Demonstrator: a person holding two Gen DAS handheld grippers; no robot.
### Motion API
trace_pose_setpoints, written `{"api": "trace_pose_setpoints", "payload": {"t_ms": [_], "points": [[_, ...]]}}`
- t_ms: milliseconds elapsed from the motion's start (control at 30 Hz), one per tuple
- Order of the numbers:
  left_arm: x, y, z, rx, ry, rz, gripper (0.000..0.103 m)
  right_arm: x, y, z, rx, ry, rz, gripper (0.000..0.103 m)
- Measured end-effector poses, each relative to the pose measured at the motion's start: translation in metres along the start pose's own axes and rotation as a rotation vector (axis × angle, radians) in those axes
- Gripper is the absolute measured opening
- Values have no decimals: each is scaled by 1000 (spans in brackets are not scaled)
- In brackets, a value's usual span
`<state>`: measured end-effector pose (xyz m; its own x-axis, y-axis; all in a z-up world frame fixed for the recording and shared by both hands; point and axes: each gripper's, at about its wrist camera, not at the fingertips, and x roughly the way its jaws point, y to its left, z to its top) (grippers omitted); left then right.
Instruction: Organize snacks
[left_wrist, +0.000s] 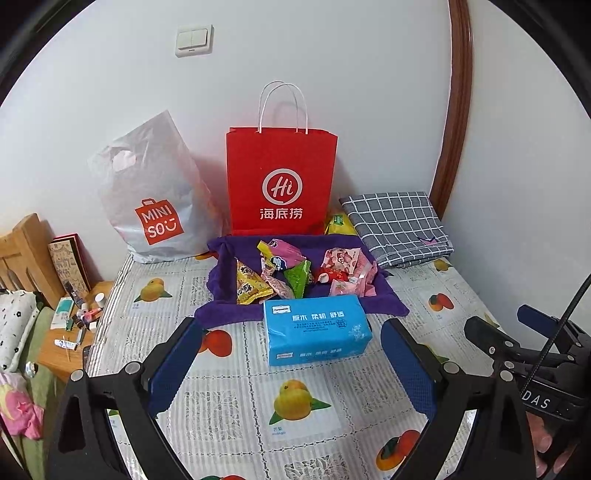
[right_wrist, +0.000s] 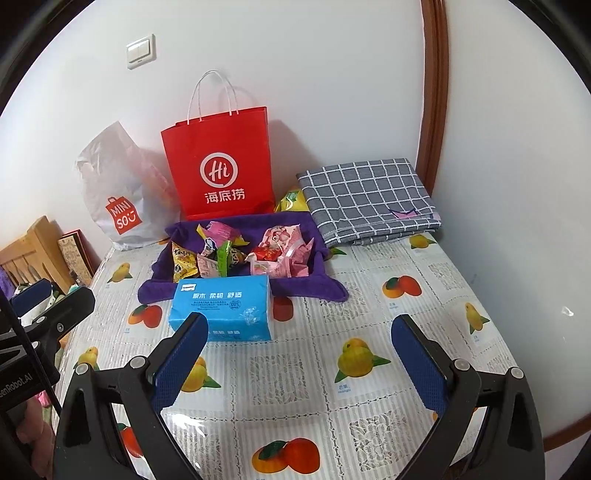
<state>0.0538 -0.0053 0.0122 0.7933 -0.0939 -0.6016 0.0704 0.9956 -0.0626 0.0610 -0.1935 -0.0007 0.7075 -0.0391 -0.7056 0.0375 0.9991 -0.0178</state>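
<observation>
Left hand-held gripper (left_wrist: 291, 363): jaws spread wide, nothing between the blue pads, hovering over the desk (left_wrist: 229, 413) with its fruit-print cover. Right hand-held gripper (right_wrist: 300, 363): also wide apart, holding nothing, over the same cover. In the left wrist view the right unit shows at the right edge, well to the right of the tissue pack.

Landmark: blue tissue pack (left_wrist: 317, 328), lying flat on the desk just beyond the left hand-held gripper's fingertips. In the right wrist view the pack (right_wrist: 221, 306) sits ahead and to the left, its near corner partly hidden by the left finger.

Directly behind the tissue pack, touching or nearly so: purple cloth (left_wrist: 225, 310) shaped into a shallow tray. Snacks (left_wrist: 295, 275) are piled inside it; yellow, green and pink wrappers on the left, pink and red on the right. Print too small to read.

Behind the cloth, further from the tissue pack: red paper bag (left_wrist: 281, 181) standing upright against the wall, white handles up. Left of it, a white plastic Miniso bag (left_wrist: 155, 199), leaning. Right of it, a folded grey checked cloth (left_wrist: 399, 225). One yellow packet (left_wrist: 338, 223) lies between the red bag and the checked cloth, outside the purple cloth.

Light switch (left_wrist: 194, 40) on the wall, above and left of the red bag.
</observation>
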Motion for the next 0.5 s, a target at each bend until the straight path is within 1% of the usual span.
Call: {"api": "trace_pose_setpoints", "payload": {"t_ms": [500], "points": [[-1, 1, 0, -1, -1, 2, 98, -3, -1, 0, 2, -4, -5, 99]]}}
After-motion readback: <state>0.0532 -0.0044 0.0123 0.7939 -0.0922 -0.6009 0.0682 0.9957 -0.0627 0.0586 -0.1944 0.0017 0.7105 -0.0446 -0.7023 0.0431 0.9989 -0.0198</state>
